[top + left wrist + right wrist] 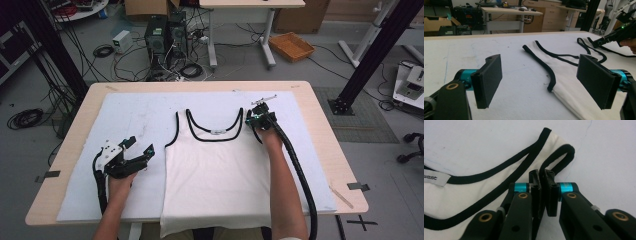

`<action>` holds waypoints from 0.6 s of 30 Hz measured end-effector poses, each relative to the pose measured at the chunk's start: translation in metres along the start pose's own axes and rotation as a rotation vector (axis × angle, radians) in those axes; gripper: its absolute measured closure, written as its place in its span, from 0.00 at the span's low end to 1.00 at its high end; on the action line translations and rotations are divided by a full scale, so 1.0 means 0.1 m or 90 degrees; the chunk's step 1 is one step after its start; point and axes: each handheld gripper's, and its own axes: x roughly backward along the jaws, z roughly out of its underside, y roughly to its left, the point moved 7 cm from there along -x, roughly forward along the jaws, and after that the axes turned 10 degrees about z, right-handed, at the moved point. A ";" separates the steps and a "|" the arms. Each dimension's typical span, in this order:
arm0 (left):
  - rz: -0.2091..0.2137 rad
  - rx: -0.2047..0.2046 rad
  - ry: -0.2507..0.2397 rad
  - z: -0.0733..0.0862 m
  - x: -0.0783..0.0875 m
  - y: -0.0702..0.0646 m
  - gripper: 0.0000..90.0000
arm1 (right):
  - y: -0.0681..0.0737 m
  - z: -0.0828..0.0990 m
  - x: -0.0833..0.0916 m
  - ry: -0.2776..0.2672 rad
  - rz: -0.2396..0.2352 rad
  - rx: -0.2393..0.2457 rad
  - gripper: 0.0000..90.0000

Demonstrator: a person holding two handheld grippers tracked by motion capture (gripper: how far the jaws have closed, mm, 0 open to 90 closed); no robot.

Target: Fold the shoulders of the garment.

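A: Where's the tank top (210,170)?
B: Flat on the white mat (125,112) (hem over the near edge). The right gripper (543,176) is clamped on its right strap (560,161).
A: The left gripper (539,80)?
B: Jaws wide apart, beside the shirt, holding nothing.

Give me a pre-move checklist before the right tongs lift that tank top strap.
1. Right tongs closed on the strap: ok, jaws pinched together on the black-edged strap.
2. Left tongs free: ok, jaws wide open, nothing between them.
3. Left tongs near the other strap: not ok, they sit beside the tank top, apart from it.
4. Tank top flat on the white mat: ok.
5. Both fabric layers caught in the grip: cannot tell.
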 end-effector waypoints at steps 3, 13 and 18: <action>0.000 -0.002 0.002 0.00 0.00 0.00 0.23 | 0.01 -0.02 0.08 -0.022 -0.012 0.002 0.98; 0.001 -0.003 0.006 0.00 0.01 -0.02 0.23 | 0.19 0.01 0.62 -0.153 -0.051 0.067 0.97; 0.001 -0.007 0.007 0.01 0.00 -0.02 0.23 | 0.35 0.27 0.80 -0.191 -0.050 0.122 0.97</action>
